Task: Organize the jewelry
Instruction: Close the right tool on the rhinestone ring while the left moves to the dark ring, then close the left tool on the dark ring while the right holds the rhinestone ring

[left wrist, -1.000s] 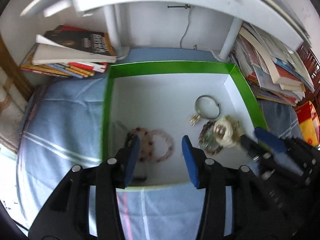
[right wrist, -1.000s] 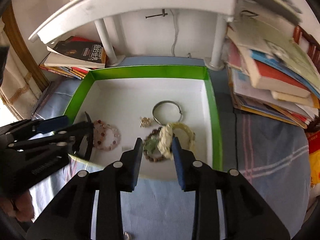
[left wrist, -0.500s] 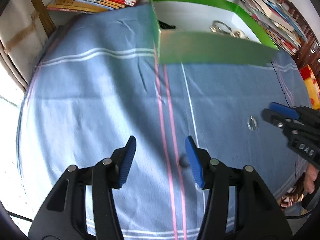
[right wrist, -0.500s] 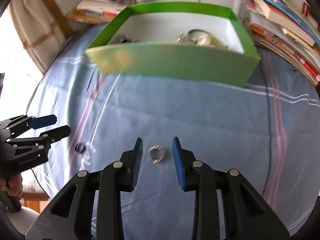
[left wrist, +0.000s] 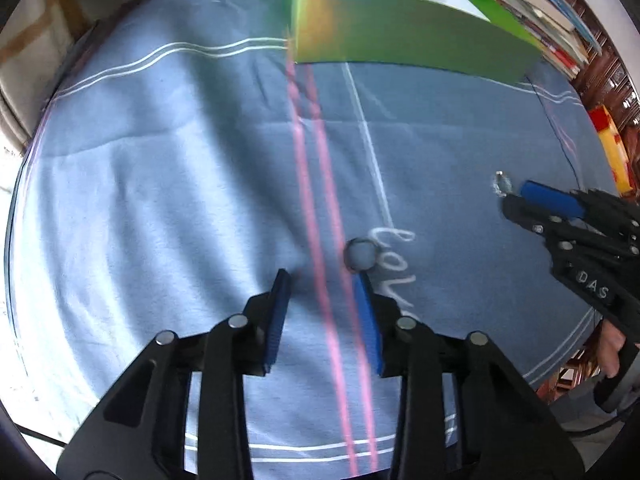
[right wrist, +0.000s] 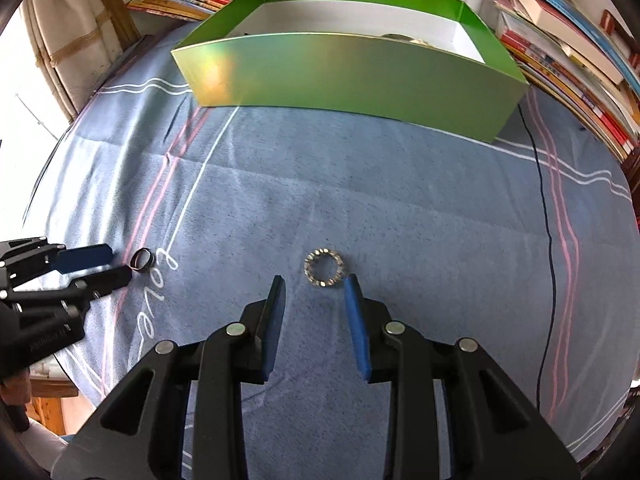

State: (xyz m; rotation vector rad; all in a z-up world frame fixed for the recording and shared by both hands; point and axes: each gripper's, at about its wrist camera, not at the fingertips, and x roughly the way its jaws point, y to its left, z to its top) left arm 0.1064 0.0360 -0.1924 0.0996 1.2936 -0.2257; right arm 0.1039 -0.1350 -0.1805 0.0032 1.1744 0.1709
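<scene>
Blue cloth (right wrist: pixel 360 184) carries our green box (right wrist: pixel 352 76) at the far side (books beyond). Our left gripper (left wrist: pixel 322 276) gapes, empty, by a dark ring (left wrist: pixel 359 254); our right gripper (right wrist: pixel 312 280) gapes, empty, just short of a beaded ring (right wrist: pixel 323 268).

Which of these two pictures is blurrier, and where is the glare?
Left wrist view: motion-smeared, green box and dark ring soft. Right wrist view: sharp, beaded ring crisp; yellow glare on the box's front wall at its left end in both.

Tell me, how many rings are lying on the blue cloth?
2: a dark band ring beside the left gripper, and a sparkly ring before the right gripper. The green box may hide more.
</scene>
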